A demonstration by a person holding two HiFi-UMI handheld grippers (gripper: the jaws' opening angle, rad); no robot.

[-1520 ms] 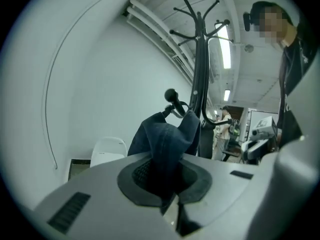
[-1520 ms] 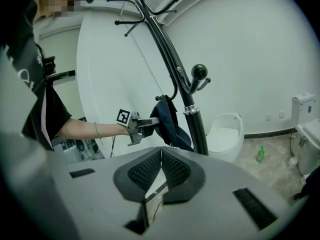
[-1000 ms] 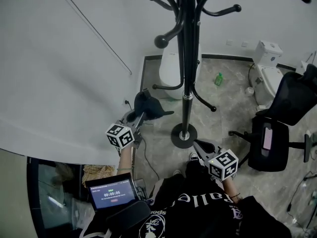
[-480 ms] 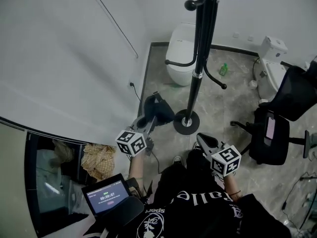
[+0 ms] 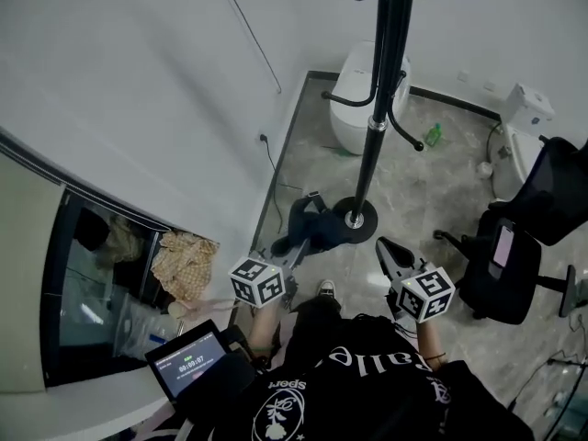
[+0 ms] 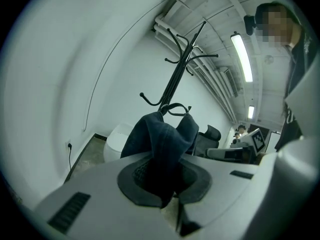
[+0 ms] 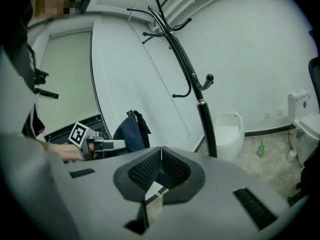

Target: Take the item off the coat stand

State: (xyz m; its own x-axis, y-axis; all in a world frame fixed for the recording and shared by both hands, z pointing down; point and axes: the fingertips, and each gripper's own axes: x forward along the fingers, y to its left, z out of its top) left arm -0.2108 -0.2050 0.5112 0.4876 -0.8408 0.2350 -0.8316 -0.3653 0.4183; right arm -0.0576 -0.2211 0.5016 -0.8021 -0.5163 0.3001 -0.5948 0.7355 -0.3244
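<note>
Now the coat stand [image 5: 379, 108] sits further up and looks smaller in the head view than it did a second ago. The left gripper [image 5: 296, 251] and the dark cloth item [image 5: 314, 226] have come away from it with the person.

The stand is a thin, shiny black pole with curved arms that end in little round knobs, and a flat round foot. The item is soft, dark blue cloth. It is folded and floppy, with a thin black loop on top. It is off the stand and hangs from the left gripper. In the head view it shows just beside the stand's round foot.

In the left gripper view, the jaws are squeezed tight on the cloth, and its dark bumpy pads press it from both sides. The right gripper [image 5: 384, 246] has its jaws pressed together with nothing between them. It touches nothing.

The floor is smooth grey stone. A round white toilet [image 5: 360, 99] stands behind the pole.

The top of the stand is cut off in the head view. The pads hide the bottom of the cloth. I cannot tell what kind of thing the cloth is.
</note>
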